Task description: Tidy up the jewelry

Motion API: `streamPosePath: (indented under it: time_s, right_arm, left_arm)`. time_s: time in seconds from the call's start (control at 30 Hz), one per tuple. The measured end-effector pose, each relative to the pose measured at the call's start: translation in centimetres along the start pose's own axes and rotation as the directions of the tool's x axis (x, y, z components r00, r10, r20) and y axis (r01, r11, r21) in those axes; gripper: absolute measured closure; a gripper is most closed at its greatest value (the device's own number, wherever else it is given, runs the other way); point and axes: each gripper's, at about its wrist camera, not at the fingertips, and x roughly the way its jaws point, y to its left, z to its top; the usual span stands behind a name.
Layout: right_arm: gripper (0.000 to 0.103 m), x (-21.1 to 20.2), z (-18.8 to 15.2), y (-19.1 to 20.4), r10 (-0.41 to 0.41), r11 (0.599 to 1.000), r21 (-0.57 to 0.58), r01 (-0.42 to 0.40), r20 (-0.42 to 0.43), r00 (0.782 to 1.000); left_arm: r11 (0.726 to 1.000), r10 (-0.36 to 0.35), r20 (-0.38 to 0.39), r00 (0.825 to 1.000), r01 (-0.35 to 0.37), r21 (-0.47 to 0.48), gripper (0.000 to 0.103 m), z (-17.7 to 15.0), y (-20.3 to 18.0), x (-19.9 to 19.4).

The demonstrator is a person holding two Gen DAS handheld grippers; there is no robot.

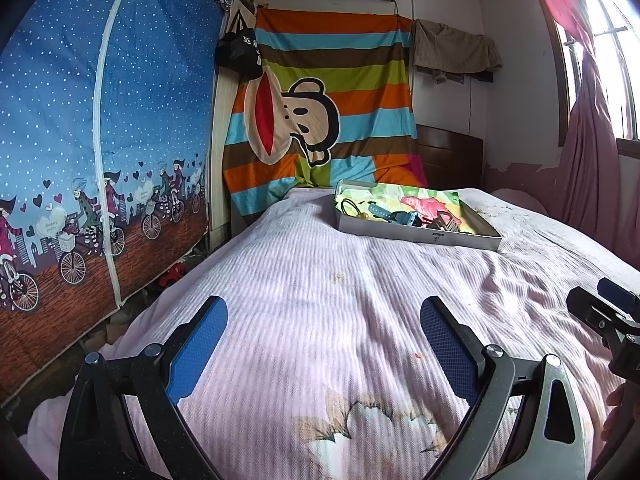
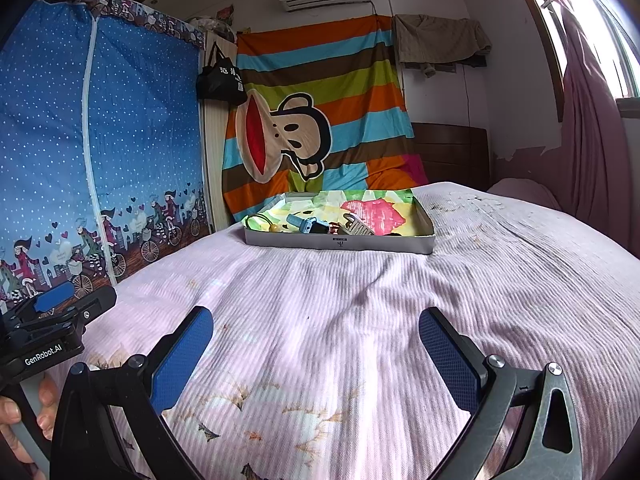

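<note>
Both the left gripper (image 1: 323, 332) and the right gripper (image 2: 316, 340) are held spread wide and empty above the near part of the pink ribbed bedspread (image 1: 320, 280). Jewelry pieces (image 2: 316, 225) are seen inside a shallow grey cardboard tray (image 2: 340, 245) far on the bed.

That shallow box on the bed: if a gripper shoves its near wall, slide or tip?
Probably slides: the box is low and wide. The soft, wrinkled blanket may snag its edge. The watch and other loose bits inside would likely shift.
</note>
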Motion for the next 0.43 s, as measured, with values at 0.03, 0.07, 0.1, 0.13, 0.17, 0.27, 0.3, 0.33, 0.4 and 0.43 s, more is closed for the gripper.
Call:
streamPosePath:
  time_s: [0.03,0.07,0.1,0.13,0.17,0.27,0.3,0.33,0.4,0.43]
  right_arm:
    - [0.0,0.01,0.02,0.03,0.0,1.0,0.0,0.0,0.0,1.0]
    - [0.0,0.0,0.0,0.0,0.0,1.0,0.0,0.0,0.0,1.0]
    - [0.0,0.03,0.03,0.07,0.0,1.0,0.0,0.0,0.001,1.0]
    - [0.0,0.03,0.03,0.06,0.0,1.0,0.0,0.0,0.0,1.0]
    - [0.0,0.0,-0.01,-0.01,0.0,1.0,0.0,0.0,0.0,1.0]
    - [0.0,0.0,-0.01,-0.02,0.0,1.0,0.0,0.0,0.0,1.0]
    - [0.0,0.03,0.02,0.05,0.0,1.0,0.0,0.0,0.0,1.0]
    - [0.0,0.01,0.0,0.02,0.0,1.0,0.0,0.0,0.0,1.0]
    - [0.0,0.04,0.01,0.06,0.0,1.0,-0.001,0.0,0.0,1.0]
    - [0.0,0.02,0.0,0.01,0.0,1.0,-0.001,0.0,-0.001,1.0]
  left_arm:
    - [1.0,0.0,0.001,1.0,0.0,0.001,0.008,0.01,0.01,-0.02]
    - [1.0,0.001,0.002,1.0,-0.001,0.003,0.008,0.0,-0.01,-0.04]
    - [1.0,0.001,0.003,1.0,-0.001,0.005,0.008,-0.01,-0.02,-0.07]
    - [1.0,0.001,0.004,1.0,-0.001,0.006,0.008,-0.04,-0.03,-0.11]
    - [1.0,0.001,0.004,1.0,-0.002,0.007,0.008,-0.06,-0.06,-0.12]
    - [1.0,0.002,0.004,1.0,-0.002,0.006,0.008,-0.09,-0.09,-0.15]
    - [1.0,0.002,0.004,1.0,-0.002,0.005,0.008,-0.09,-0.1,-0.15]
    - [1.0,0.001,0.003,1.0,-0.001,0.006,0.008,-0.08,-0.07,-0.14]
    - [1.0,0.002,0.004,1.0,-0.002,0.005,0.008,-0.09,-0.08,-0.14]
    - [1.0,0.002,0.002,1.0,-0.002,0.004,0.008,-0.08,-0.04,-0.17]
